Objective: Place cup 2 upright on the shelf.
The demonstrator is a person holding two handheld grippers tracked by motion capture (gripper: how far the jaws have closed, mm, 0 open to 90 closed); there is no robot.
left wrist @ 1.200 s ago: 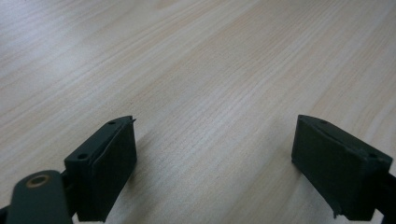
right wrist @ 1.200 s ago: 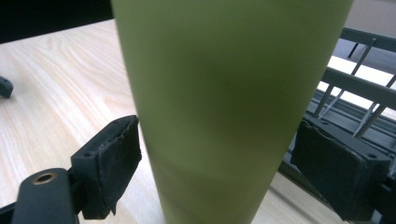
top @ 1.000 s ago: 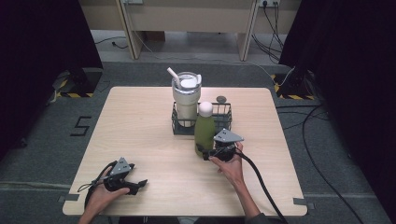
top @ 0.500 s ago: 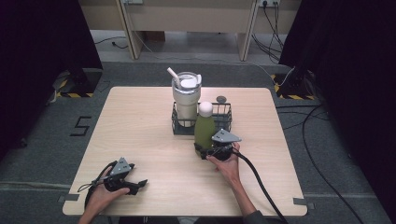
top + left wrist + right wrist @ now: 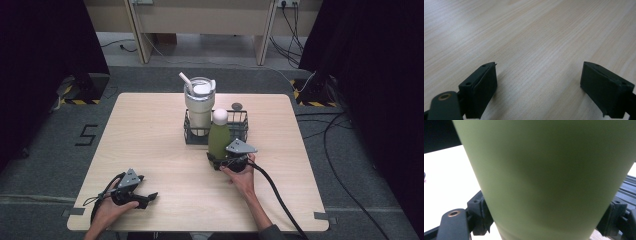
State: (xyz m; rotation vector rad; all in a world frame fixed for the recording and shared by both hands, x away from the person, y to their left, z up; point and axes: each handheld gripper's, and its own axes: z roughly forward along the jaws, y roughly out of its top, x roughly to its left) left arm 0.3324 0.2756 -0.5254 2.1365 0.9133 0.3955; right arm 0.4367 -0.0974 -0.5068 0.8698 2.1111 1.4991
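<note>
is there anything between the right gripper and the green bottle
No. The right gripper has just been closing its jaws, and the green bottle sits directly between them with nothing in the gap. The bottle stands on the table, in front of the black wire rack.

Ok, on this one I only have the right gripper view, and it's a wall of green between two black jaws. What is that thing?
Observer: A green bottle with a white cap. It stands on the table just in front of a black wire caddy. The right hand-held gripper has just been closing on its lower part, and the pads now press on it.
Operator: Anything in the caddy?
Observer: A cream tumbler with a lid and a straw stands in its left compartment.
Operator: And the other hand?
Observer: The left hand-held gripper sits low near the table's front left corner, with its jaws open and nothing between them.
</note>
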